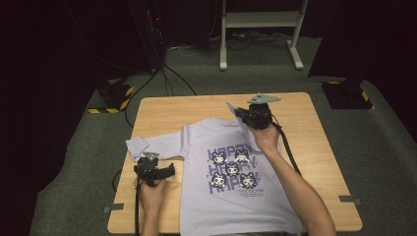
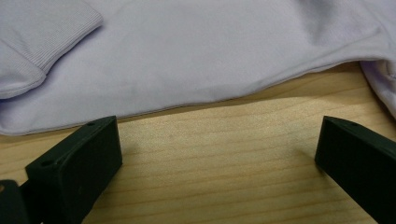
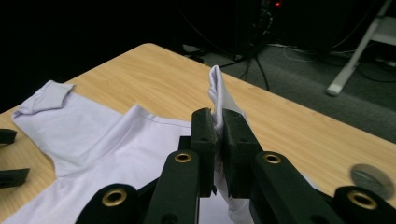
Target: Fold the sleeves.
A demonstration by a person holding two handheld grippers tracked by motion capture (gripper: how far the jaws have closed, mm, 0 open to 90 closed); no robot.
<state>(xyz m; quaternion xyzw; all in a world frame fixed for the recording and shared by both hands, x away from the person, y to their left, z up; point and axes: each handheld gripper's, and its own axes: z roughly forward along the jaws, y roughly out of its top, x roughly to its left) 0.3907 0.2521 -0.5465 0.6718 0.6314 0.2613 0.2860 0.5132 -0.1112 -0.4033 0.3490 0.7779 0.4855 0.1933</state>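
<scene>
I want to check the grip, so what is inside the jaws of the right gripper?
The right gripper is shut on a fold of the lilac T-shirt; cloth sticks up above the jaws. How much fabric sits between them is covered by the jaws.

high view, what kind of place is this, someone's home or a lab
Most likely a lab or recording room, not a home. A lone wooden table stands on grey carpet, with yellow-and-black hazard-striped bases on the floor, cables running to dark equipment, and a white metal stand behind.
</scene>
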